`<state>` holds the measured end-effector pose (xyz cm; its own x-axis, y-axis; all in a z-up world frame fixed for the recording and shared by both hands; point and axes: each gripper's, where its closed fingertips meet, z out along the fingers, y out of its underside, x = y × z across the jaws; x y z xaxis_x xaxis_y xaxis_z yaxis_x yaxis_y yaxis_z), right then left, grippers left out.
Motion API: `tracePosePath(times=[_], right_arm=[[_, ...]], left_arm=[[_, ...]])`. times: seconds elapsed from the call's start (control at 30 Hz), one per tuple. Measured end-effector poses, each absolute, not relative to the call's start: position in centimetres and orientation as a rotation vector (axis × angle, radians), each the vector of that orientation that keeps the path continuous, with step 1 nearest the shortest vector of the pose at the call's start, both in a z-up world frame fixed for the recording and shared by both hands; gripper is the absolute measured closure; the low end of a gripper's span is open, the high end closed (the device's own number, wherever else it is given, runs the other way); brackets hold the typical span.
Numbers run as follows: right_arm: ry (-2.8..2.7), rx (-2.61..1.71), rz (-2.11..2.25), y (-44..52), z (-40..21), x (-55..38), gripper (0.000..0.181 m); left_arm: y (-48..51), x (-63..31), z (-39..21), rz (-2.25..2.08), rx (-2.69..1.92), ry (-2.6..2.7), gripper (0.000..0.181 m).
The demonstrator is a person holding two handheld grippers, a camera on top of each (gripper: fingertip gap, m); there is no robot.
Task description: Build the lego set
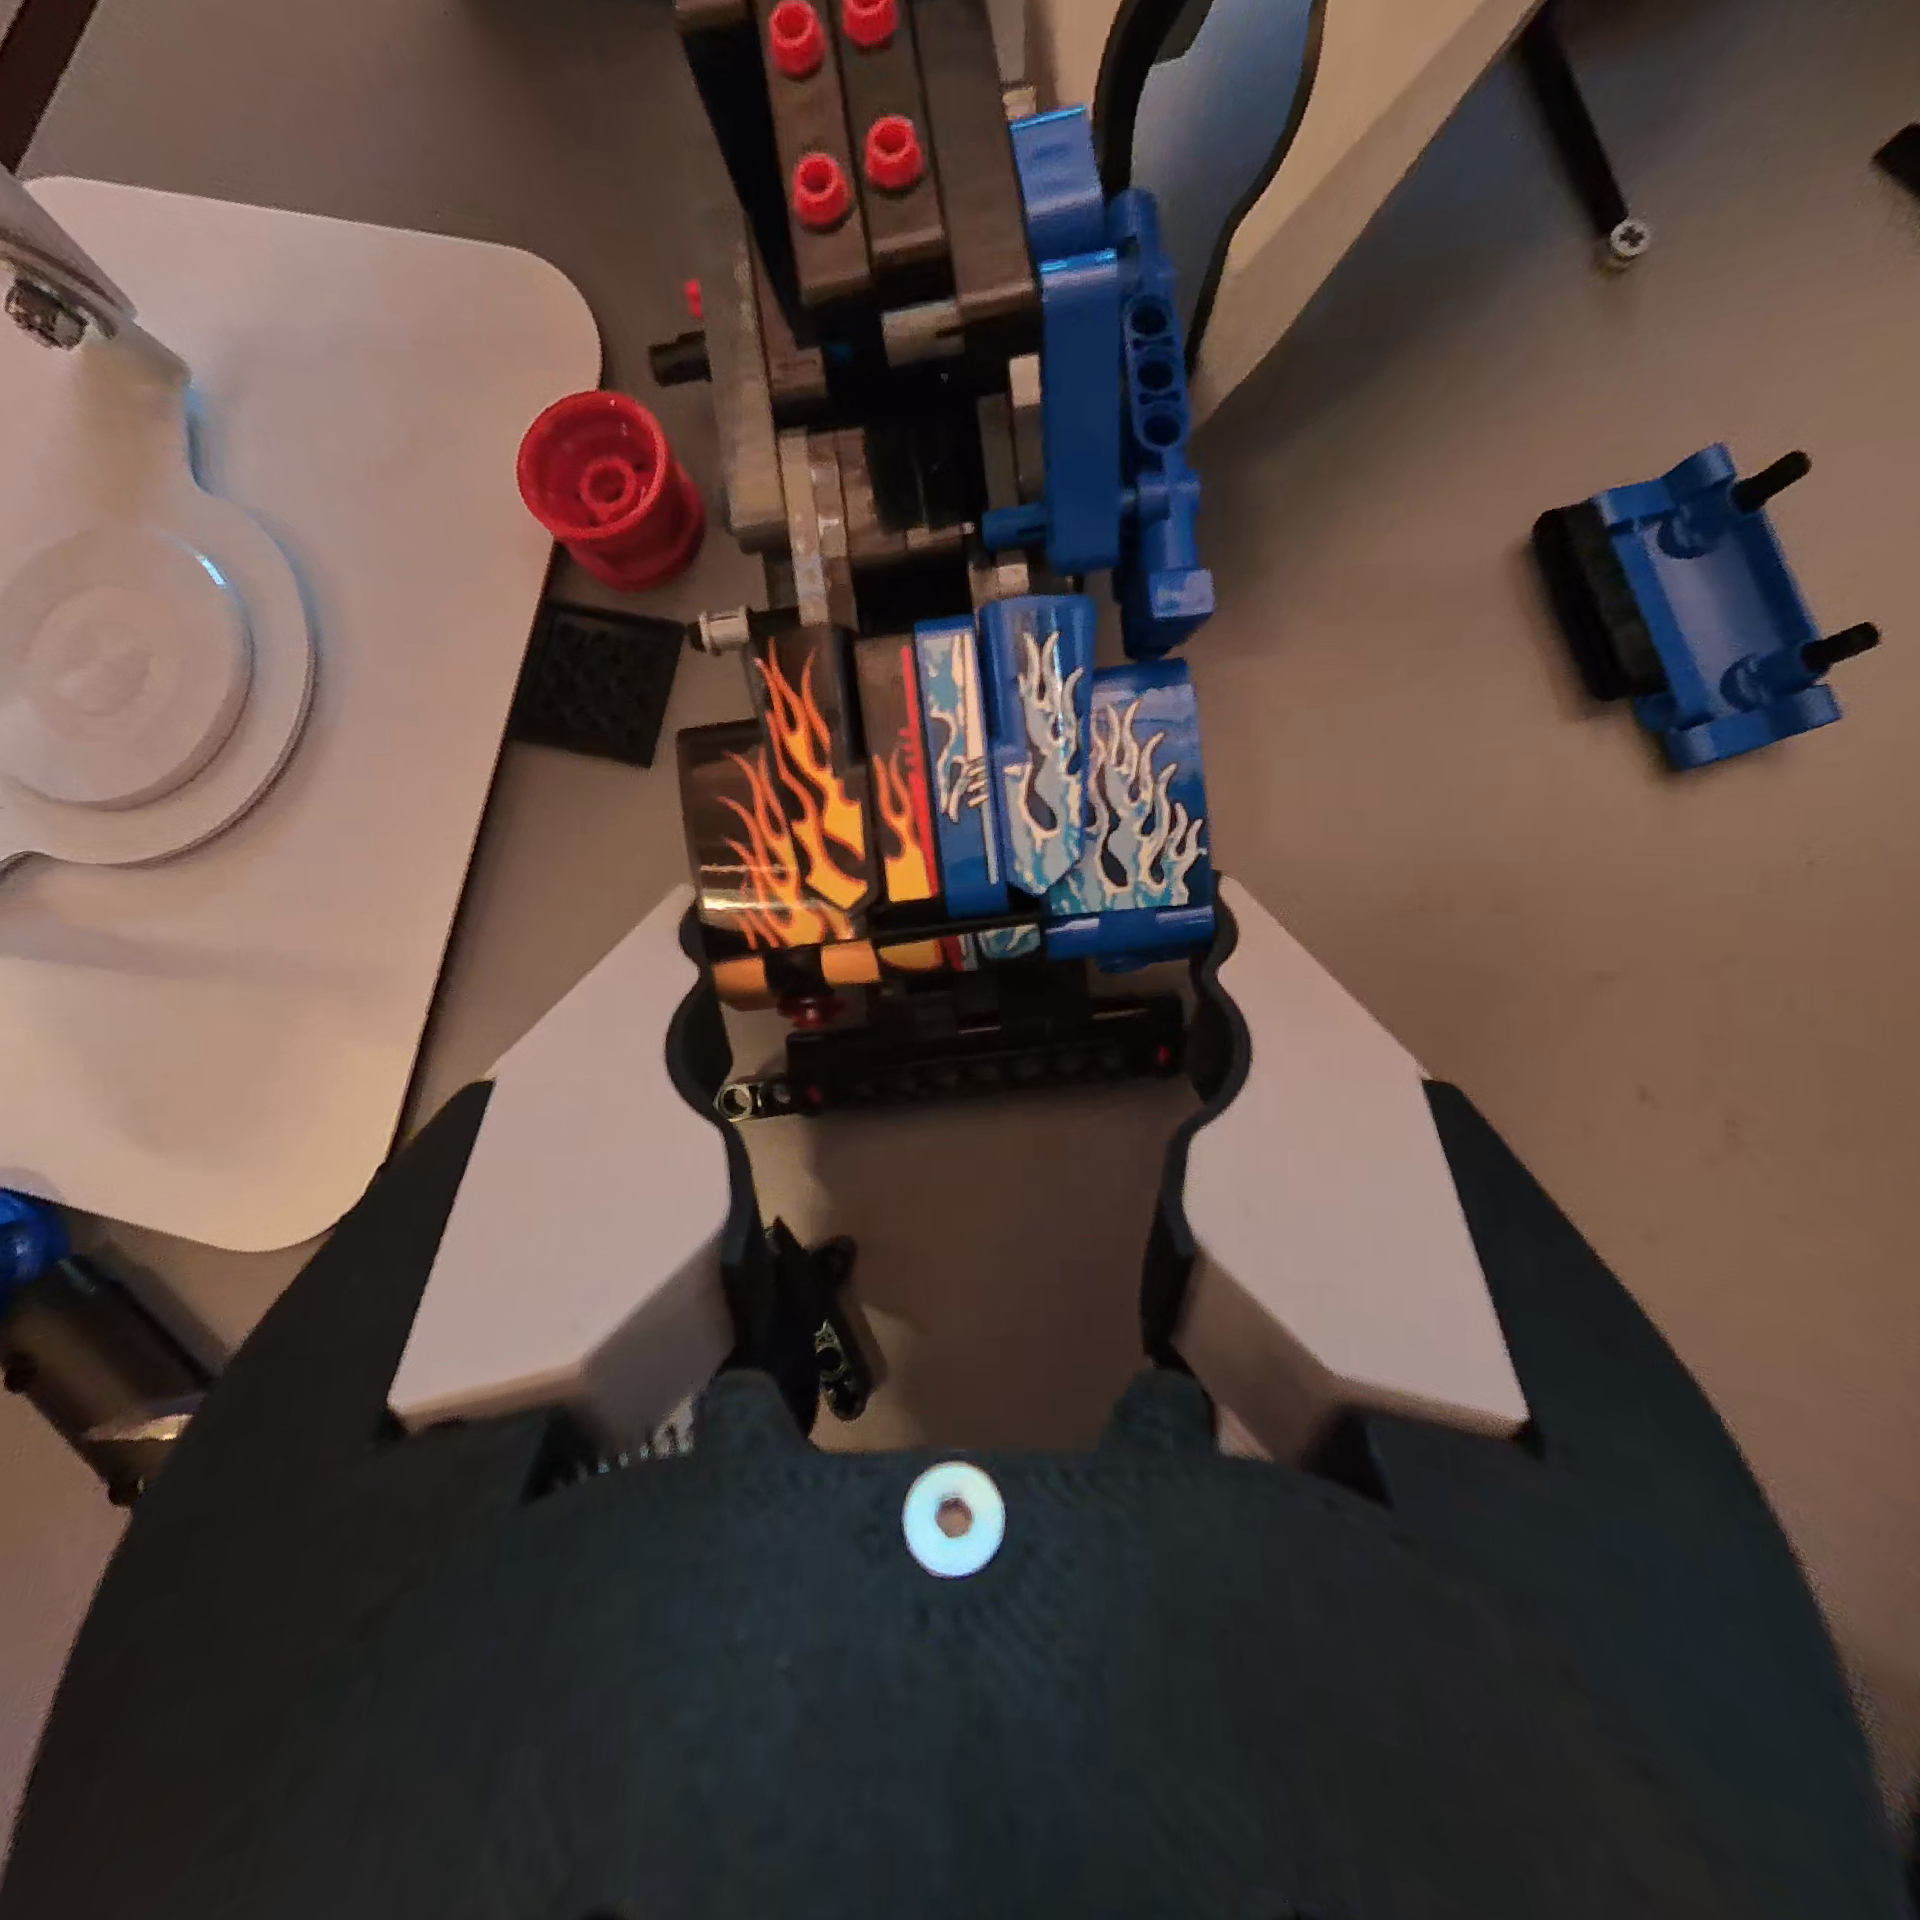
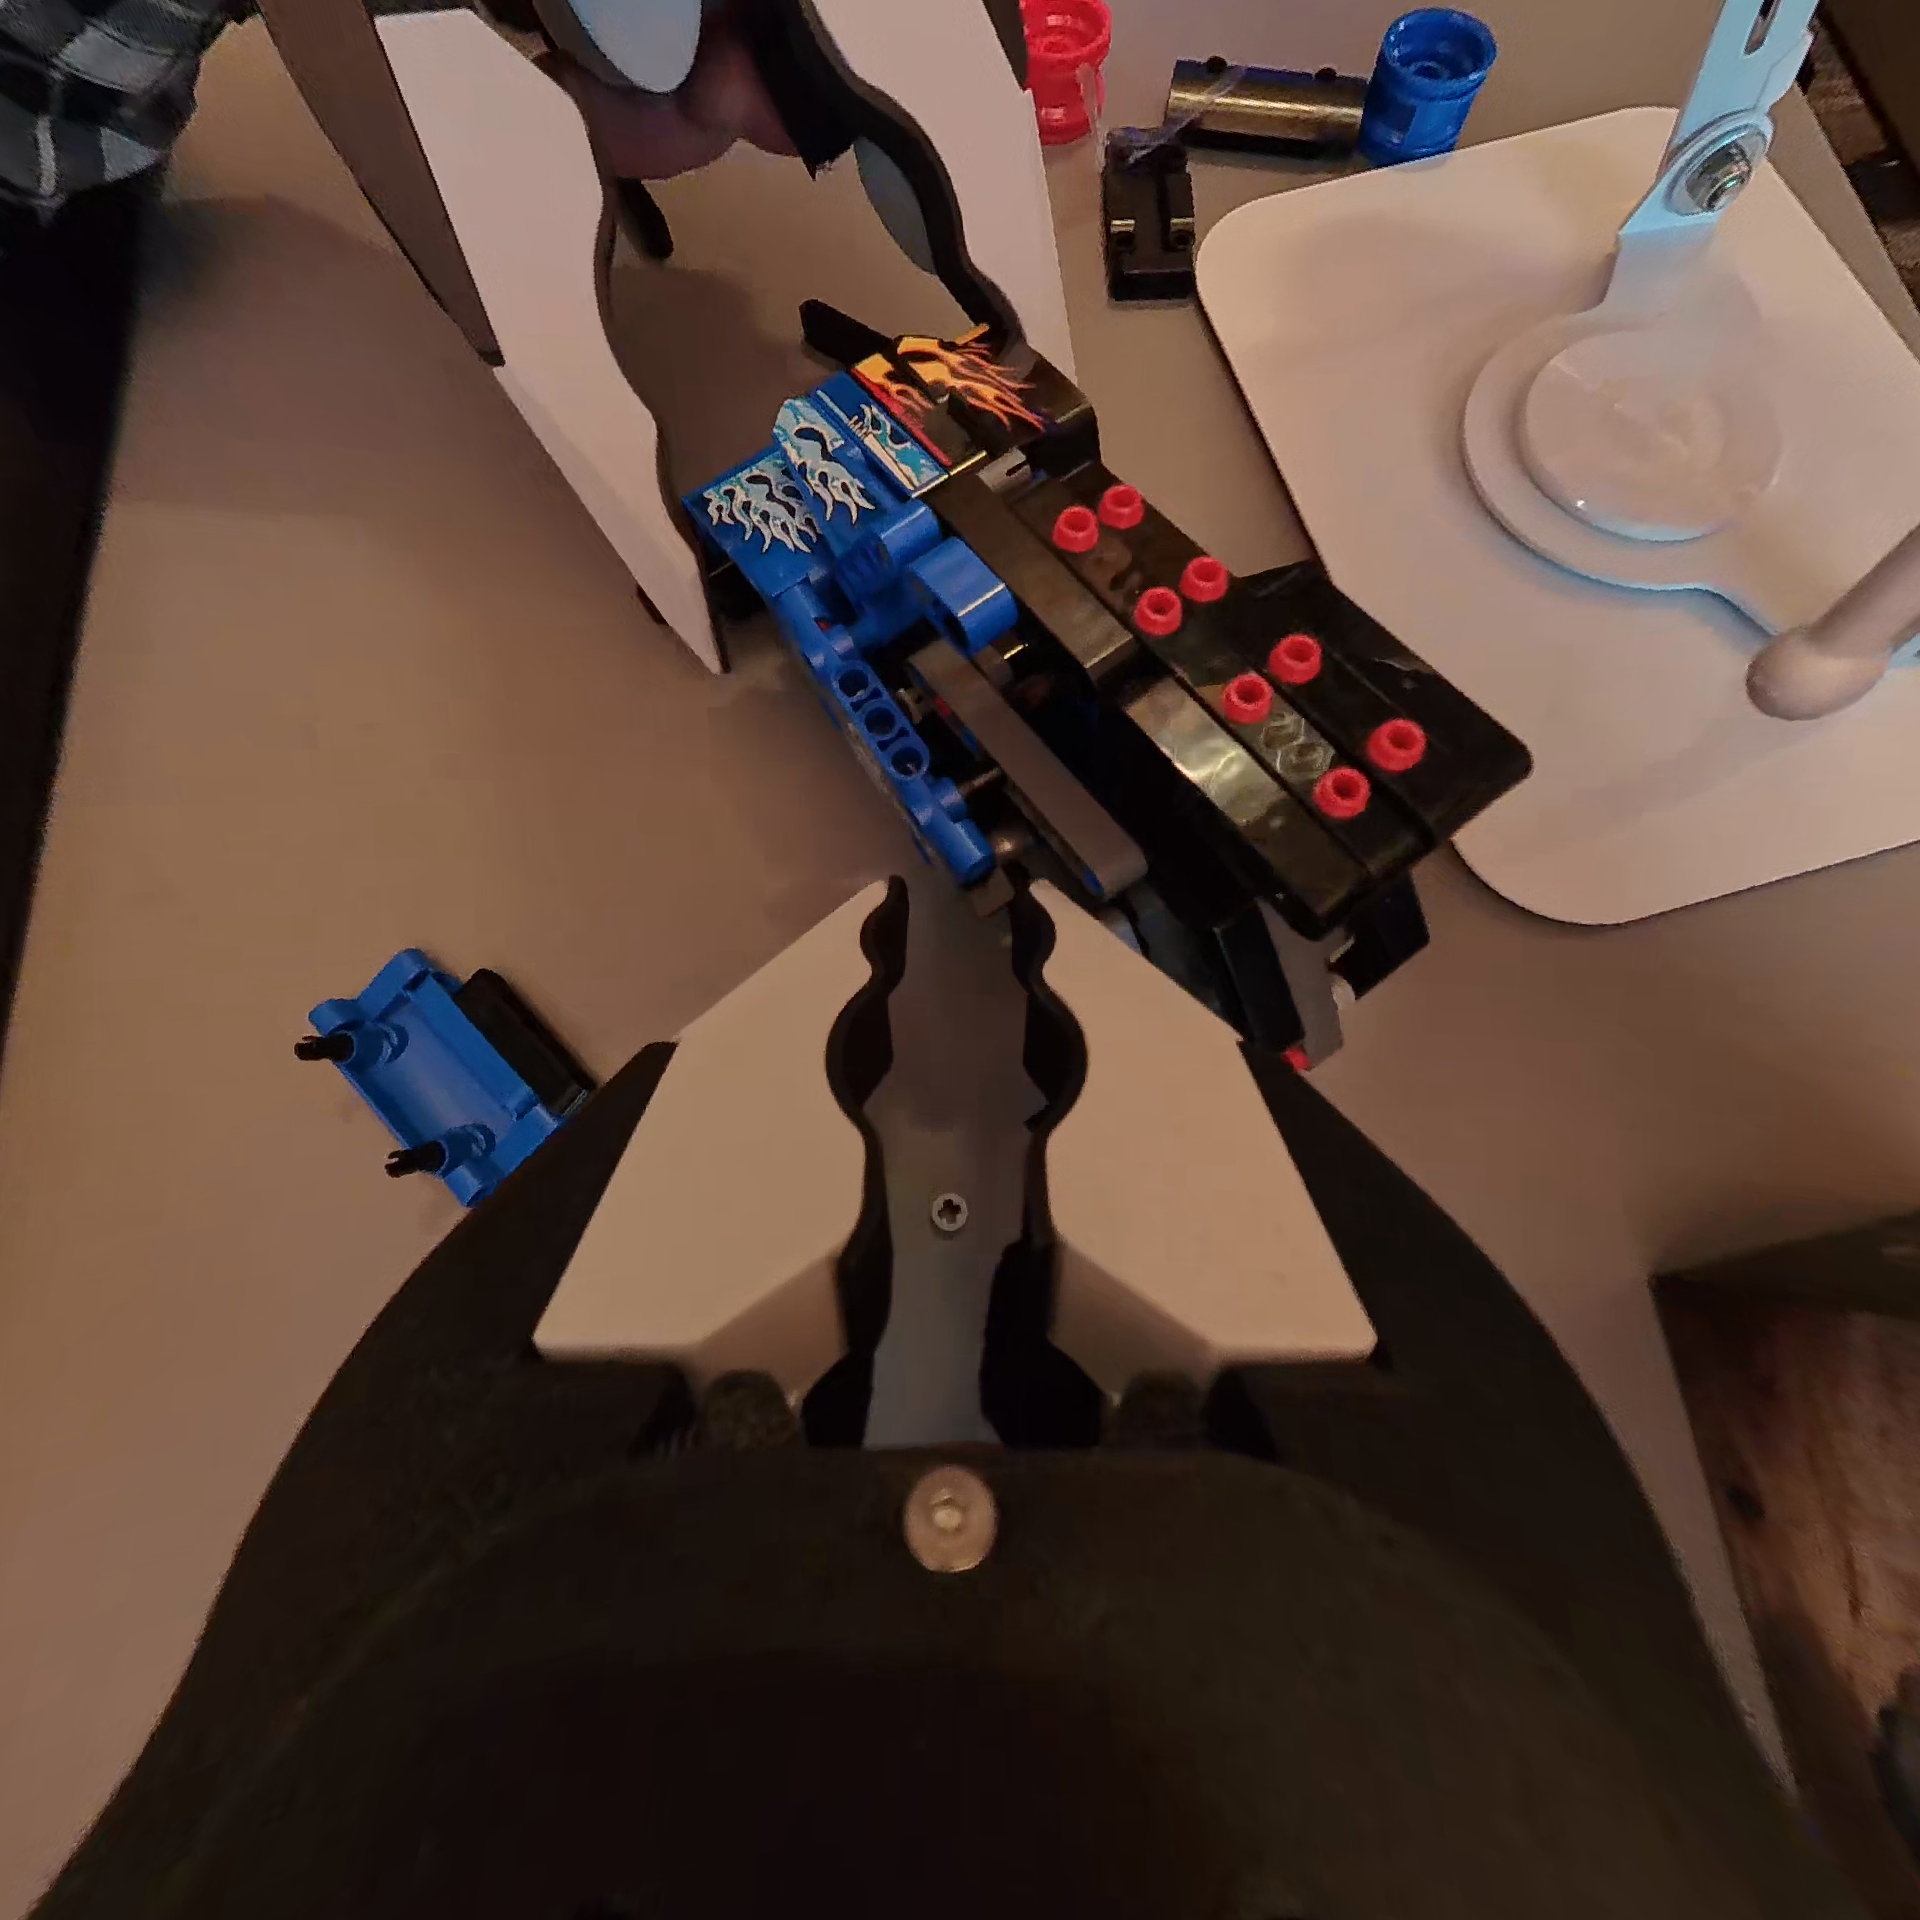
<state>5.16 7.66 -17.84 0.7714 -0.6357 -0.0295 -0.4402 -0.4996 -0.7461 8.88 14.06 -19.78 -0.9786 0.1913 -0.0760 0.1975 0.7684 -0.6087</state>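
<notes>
Left wrist view: the left gripper [image 1: 956,997] is clamping the flame-decorated front end of the long black-and-blue lego vehicle body [image 1: 935,582], its white fingers [image 1: 603,1101] pressing either flank. The body is lying on the beige tabletop [image 1: 1455,935], stretching away from the camera. A red plastic wheel hub [image 1: 608,488] is sitting just beside its left flank; a small blue bracket with two black pins [image 1: 1704,613] is lying well apart to the right. A white stand base [image 1: 291,727] is occupying the left.

Right wrist view: the right gripper [image 2: 956,925] is hovering at the body's [image 2: 1091,665] rear end, jaws nearly together with a narrow gap and nothing between them. The blue bracket [image 2: 436,1070] is lying just left of it.

Risk, as judged: the grip is sitting on the stickered panels only, so a push from the rear could pop them loose or pivot the body on the table.

Appearance: black spine carrying paired red studs [image 2: 1247,696], blue perforated beam along one side, orange flames on black and white flames on blue at the nose. No wheels are fitted, so the build looks incomplete.
</notes>
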Motion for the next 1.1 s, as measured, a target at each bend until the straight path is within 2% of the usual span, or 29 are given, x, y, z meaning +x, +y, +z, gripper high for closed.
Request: tracePosePath(times=[1.1], right_arm=[[0.770,-2.165,-0.354,7.98,-17.99,5.17,0.162]], left_arm=[[13.87,7.92,-19.02,-1.246,0.282,3.076,0.094]])
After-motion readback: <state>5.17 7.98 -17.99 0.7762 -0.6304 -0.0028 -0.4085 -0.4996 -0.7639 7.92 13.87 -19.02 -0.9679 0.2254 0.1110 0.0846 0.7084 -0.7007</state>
